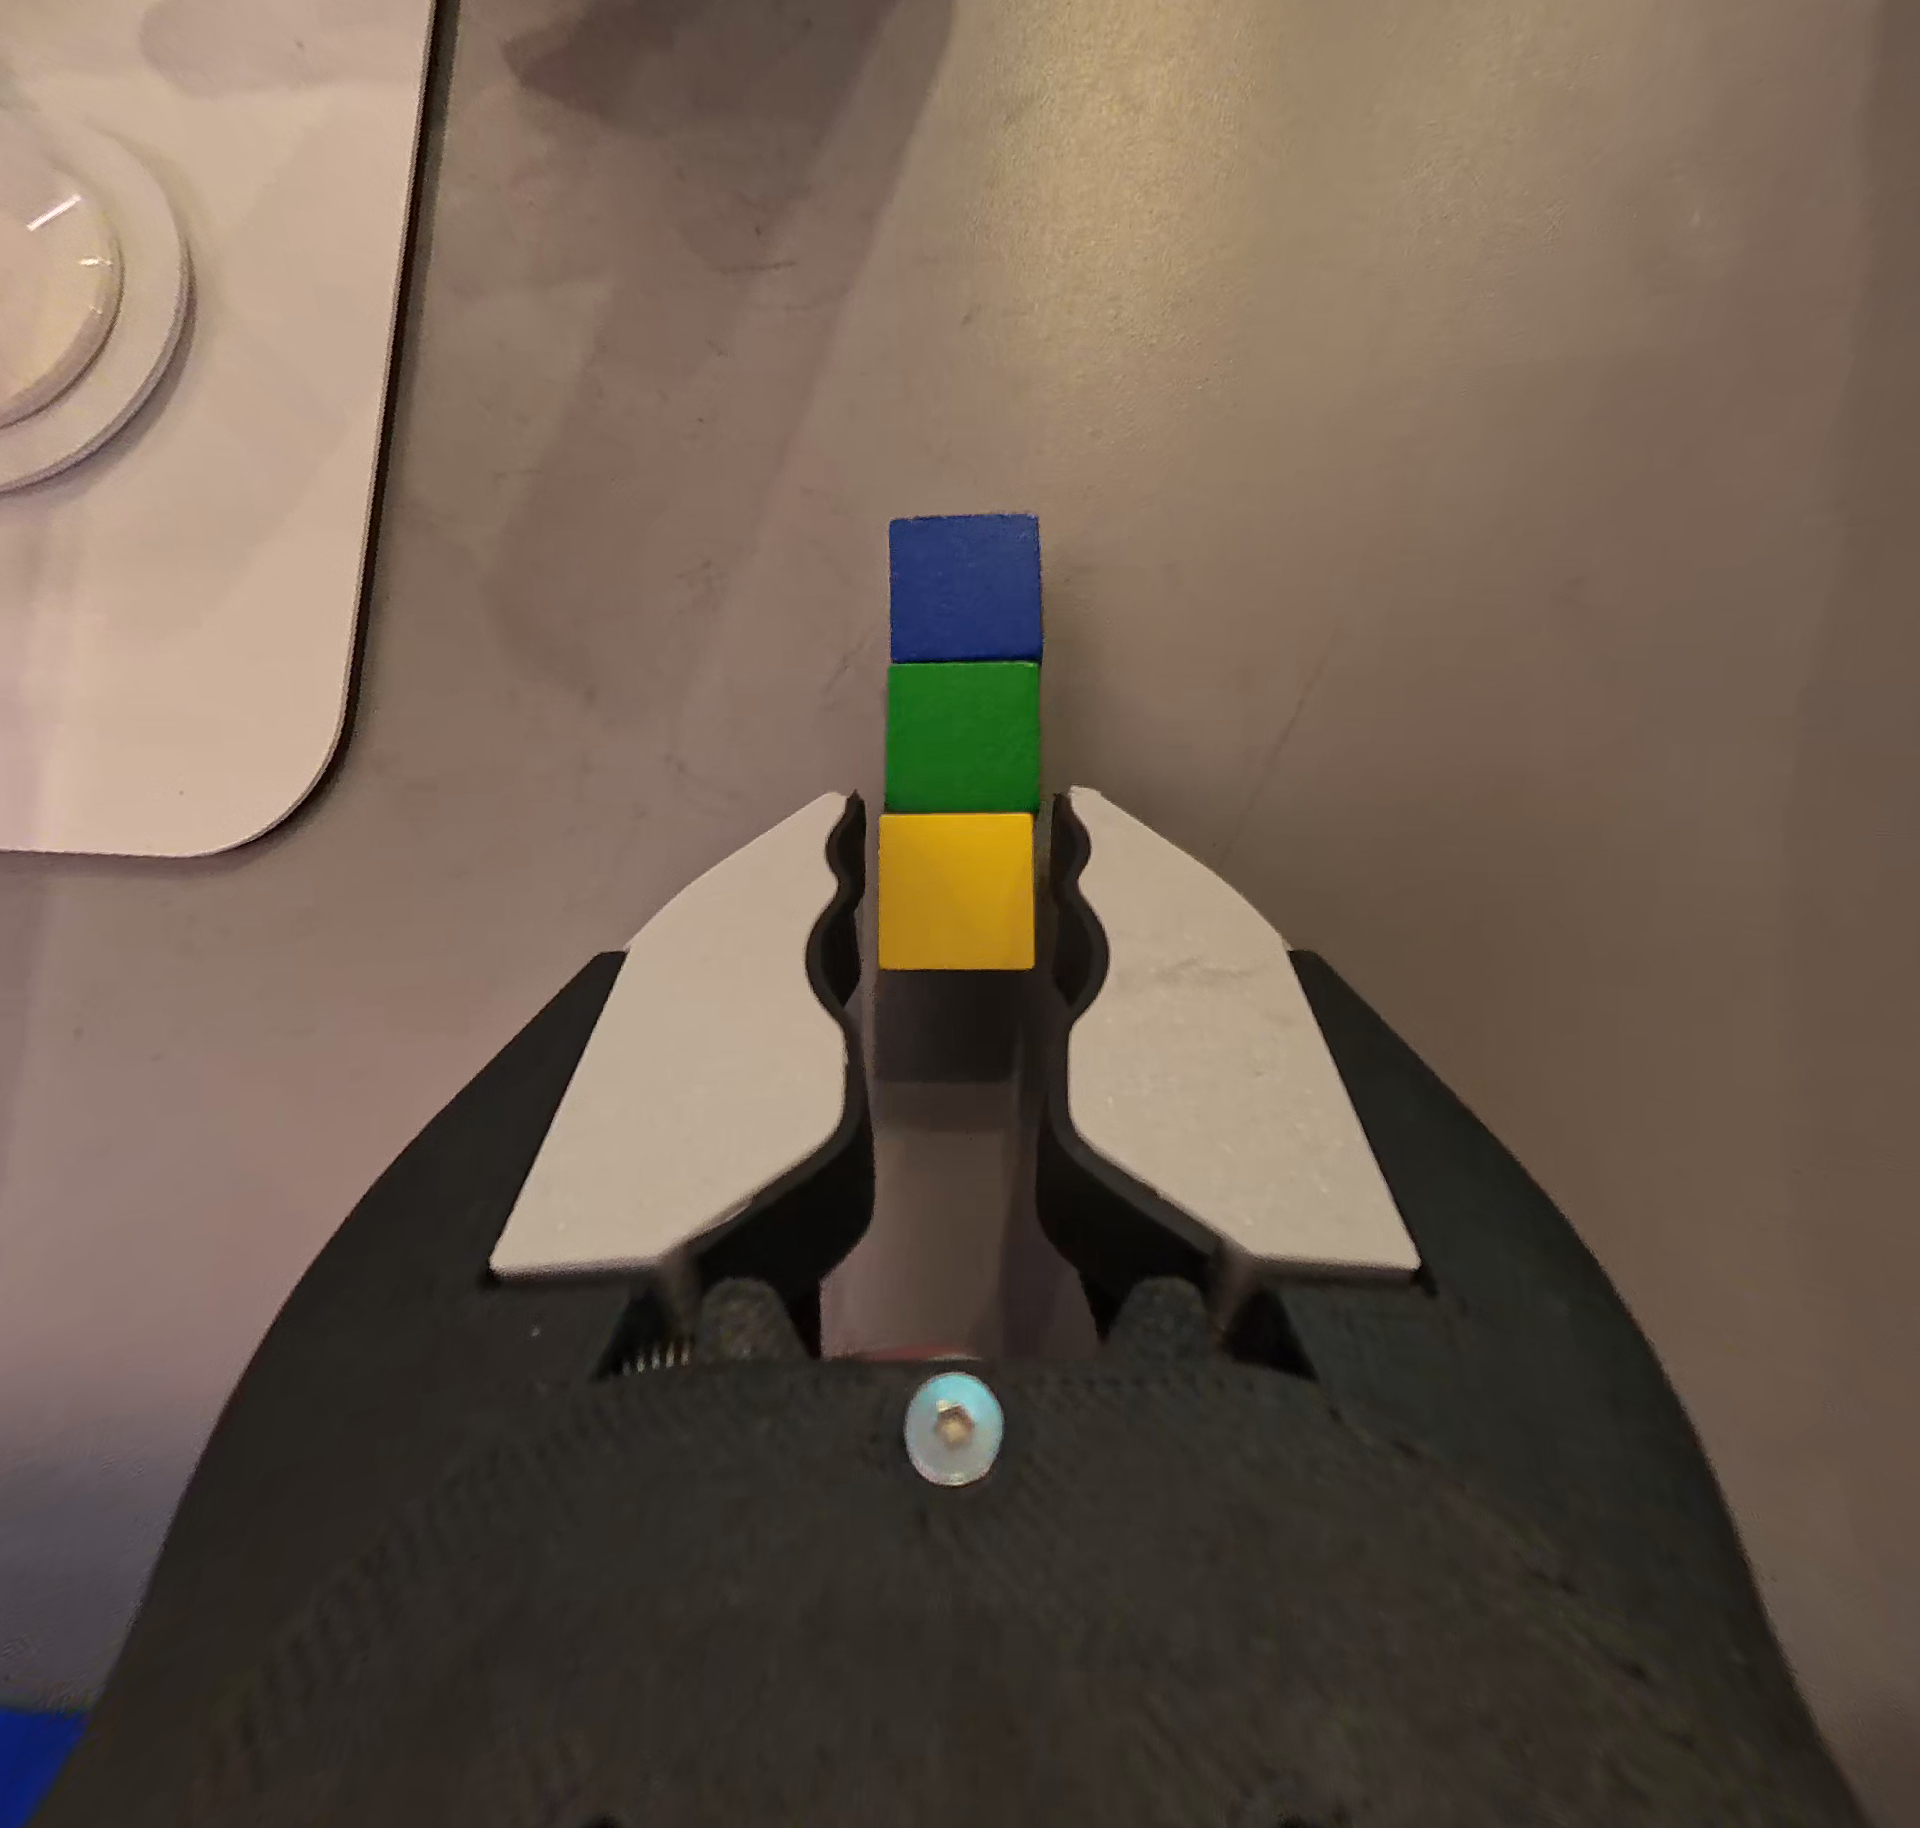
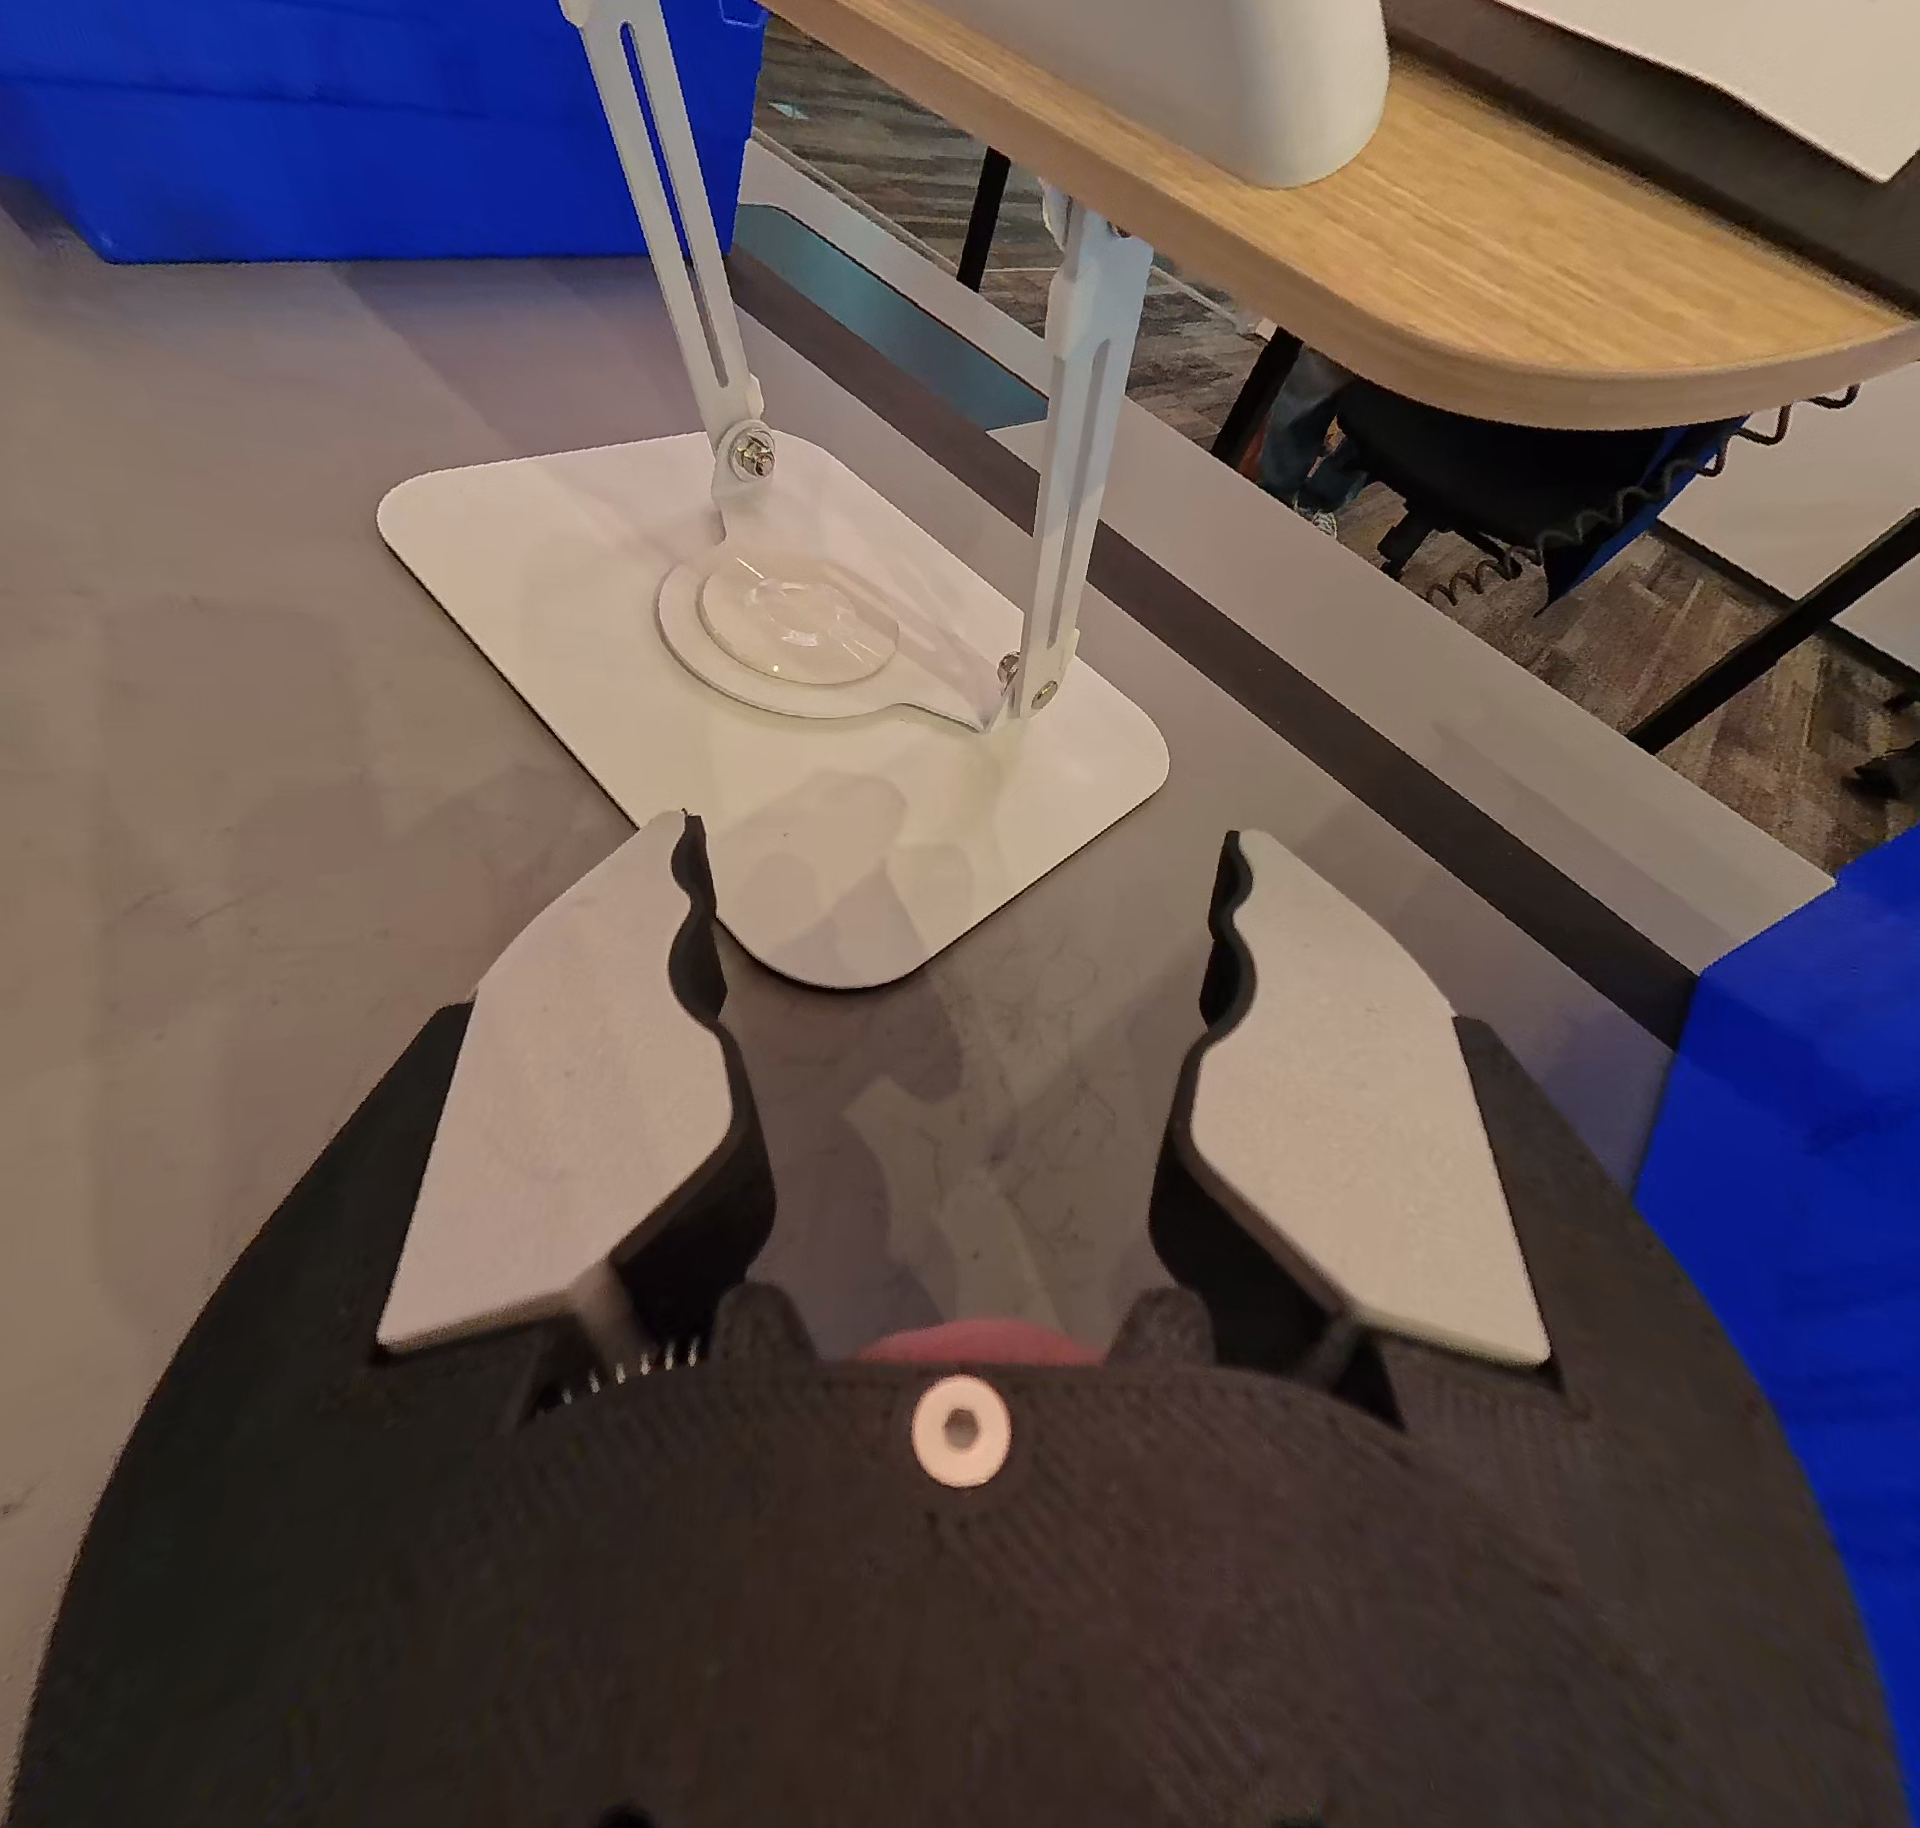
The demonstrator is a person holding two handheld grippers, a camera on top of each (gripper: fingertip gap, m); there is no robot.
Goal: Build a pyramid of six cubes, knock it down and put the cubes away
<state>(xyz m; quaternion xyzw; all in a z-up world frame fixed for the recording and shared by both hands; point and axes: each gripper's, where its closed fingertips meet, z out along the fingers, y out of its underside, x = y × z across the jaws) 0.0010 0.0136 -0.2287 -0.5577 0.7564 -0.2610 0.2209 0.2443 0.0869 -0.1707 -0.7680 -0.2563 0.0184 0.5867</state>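
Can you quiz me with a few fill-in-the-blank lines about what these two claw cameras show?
1. The cube between the left gripper's fingers is ____.
2. The cube in the middle of the row is ____.
3. The farthest cube in the row is ____.
4. The right gripper holds nothing; its jaws are ____.

Missing words: yellow; green; blue; open

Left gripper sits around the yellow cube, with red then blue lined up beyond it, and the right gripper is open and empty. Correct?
Not quite: the middle cube is green, not red, as the left wrist view shows. The yellow cube, blue, left gripper and open, empty right gripper are as stated.
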